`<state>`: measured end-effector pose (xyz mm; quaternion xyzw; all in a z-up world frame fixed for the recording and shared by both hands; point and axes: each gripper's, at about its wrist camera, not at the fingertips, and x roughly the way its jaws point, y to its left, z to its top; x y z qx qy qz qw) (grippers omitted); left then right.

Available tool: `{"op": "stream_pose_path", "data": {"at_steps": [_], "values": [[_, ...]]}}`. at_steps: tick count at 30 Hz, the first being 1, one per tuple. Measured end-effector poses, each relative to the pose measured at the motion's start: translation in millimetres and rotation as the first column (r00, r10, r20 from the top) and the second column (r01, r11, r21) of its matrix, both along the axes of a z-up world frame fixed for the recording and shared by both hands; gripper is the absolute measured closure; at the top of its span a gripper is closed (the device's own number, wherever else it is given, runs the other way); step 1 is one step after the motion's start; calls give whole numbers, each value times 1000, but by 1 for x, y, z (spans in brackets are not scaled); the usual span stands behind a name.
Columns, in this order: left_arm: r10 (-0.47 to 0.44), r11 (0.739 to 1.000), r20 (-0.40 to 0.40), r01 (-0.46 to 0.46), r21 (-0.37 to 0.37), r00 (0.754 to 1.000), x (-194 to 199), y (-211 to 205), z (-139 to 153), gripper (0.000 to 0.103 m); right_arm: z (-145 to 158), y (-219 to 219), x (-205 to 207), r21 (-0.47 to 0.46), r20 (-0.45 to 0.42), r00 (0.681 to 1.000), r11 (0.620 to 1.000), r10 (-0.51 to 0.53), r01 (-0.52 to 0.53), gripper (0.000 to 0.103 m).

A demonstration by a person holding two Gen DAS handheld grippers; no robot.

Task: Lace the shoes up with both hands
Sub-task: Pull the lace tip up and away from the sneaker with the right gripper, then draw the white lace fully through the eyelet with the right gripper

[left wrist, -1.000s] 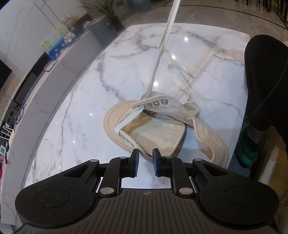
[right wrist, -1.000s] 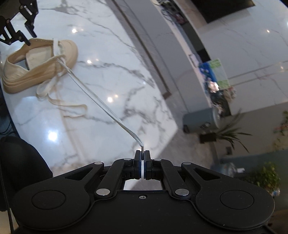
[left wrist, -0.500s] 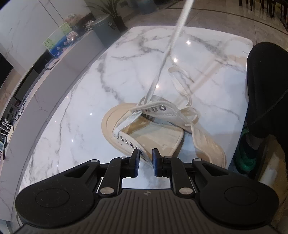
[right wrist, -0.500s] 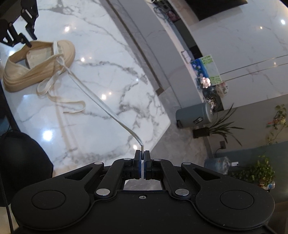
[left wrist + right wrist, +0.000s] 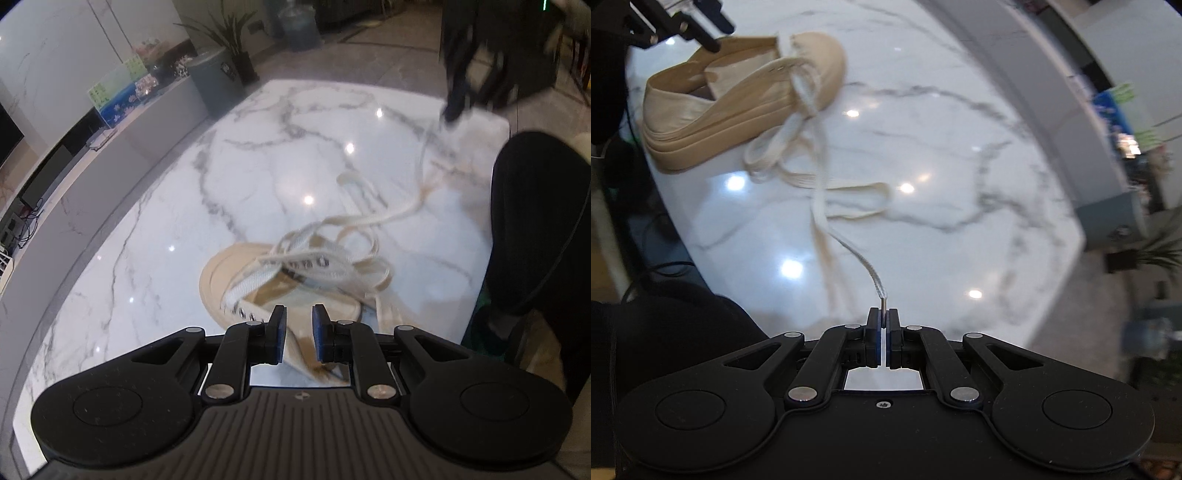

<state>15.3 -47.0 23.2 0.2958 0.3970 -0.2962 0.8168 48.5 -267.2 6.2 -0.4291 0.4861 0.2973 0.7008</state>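
Shoelace (image 5: 818, 192), flat, soft and limp, should be taken by its stiff aglet (image 5: 883, 304), the only part firm enough to steer through an eyelet. Right gripper (image 5: 883, 343) pinches that aglet with jaws closed on it; the slack lace runs toward 11 o'clock to the beige canvas shoe (image 5: 738, 107) on the marble table (image 5: 960, 184). Left gripper (image 5: 298, 334), jaws narrowly parted and empty, hovers just over the shoe at its 12 o'clock.

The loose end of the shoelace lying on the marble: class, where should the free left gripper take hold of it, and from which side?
Probably from above, at the flat lace loop lying on the marble table beside the shoe. It sits clear of the strand pinched by the right gripper, so the left gripper could straddle it.
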Motion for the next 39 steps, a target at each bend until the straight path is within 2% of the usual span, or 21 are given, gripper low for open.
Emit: {"op": "stream_pose_path", "data": {"at_steps": [4,8,13,16,21,28,30,31,32,33,39], "values": [[13,1000,5,-13,-6,1000,6,0,1,89,-33,12,10,16,-91,993,997,73,-72,102],[24,1000,-3,-24,-2,1000,11,2,-3,89,-48,17,22,31,-126,986,994,110,-107,102],[26,1000,-17,-26,-12,1000,14,5,-7,89,-62,16,36,-4,-174,975,990,140,-143,101],[30,999,-25,-30,-19,999,15,8,-9,89,-67,14,40,-35,-181,971,986,156,-165,94],[26,999,-43,-28,-46,999,16,11,-12,89,-55,19,45,4,-152,964,975,220,-222,94],[29,997,-56,-33,-76,998,17,16,-13,88,-51,46,46,14,-138,897,906,420,-423,93],[31,996,-60,-36,-87,998,18,19,-12,88,-53,51,48,6,-156,876,888,456,-460,85],[34,995,-61,-39,-90,998,18,20,-12,88,-55,53,48,-2,-168,860,872,483,-490,77],[36,995,-63,-42,-93,997,19,21,-12,88,-56,54,48,-13,-175,843,855,509,-518,76],[38,994,-64,-44,-96,997,20,22,-12,88,-58,54,49,-17,-178,837,849,518,-529,76],[39,992,-71,-47,-114,997,24,24,-12,88,-62,63,52,-42,-226,753,766,618,-641,76]]}}
